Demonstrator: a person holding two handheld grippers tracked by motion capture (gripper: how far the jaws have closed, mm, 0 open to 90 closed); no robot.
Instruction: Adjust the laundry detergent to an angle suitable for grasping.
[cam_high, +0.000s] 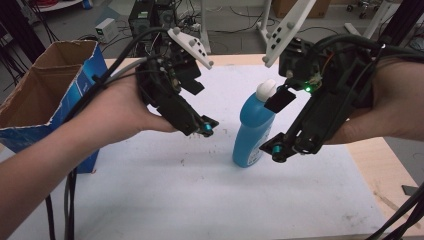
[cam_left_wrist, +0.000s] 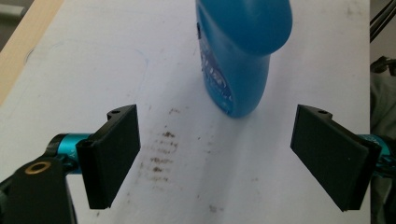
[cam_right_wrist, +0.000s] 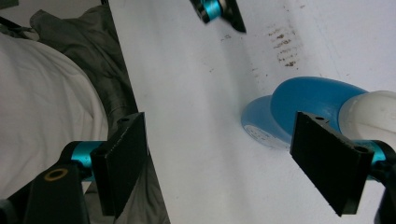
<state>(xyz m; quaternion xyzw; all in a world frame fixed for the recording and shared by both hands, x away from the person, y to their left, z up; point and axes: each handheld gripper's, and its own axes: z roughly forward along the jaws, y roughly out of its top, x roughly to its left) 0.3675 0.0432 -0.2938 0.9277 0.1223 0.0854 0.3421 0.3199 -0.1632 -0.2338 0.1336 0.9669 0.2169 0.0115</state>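
A blue bottle (cam_high: 251, 132) with a white cap (cam_high: 266, 90) stands upright on the white sheet (cam_high: 175, 190). My left gripper (cam_high: 200, 107) hovers just left of it, open. In the left gripper view the jaws (cam_left_wrist: 217, 135) stand wide apart with nothing between them, and the bottle (cam_left_wrist: 238, 56) is a short way ahead. My right gripper (cam_high: 278, 125) is close against the bottle's right side, also open. In the right gripper view (cam_right_wrist: 219, 140) the bottle (cam_right_wrist: 308, 98) sits partly behind the right-hand jaw, untouched, with its white cap (cam_right_wrist: 373, 109) at the edge.
An open cardboard box (cam_high: 50, 95) with a blue side stands at the left edge of the table. Brown smudges (cam_left_wrist: 161, 158) mark the sheet. Bare wood (cam_high: 380, 165) runs along the right. Cables (cam_high: 70, 200) hang at the front left.
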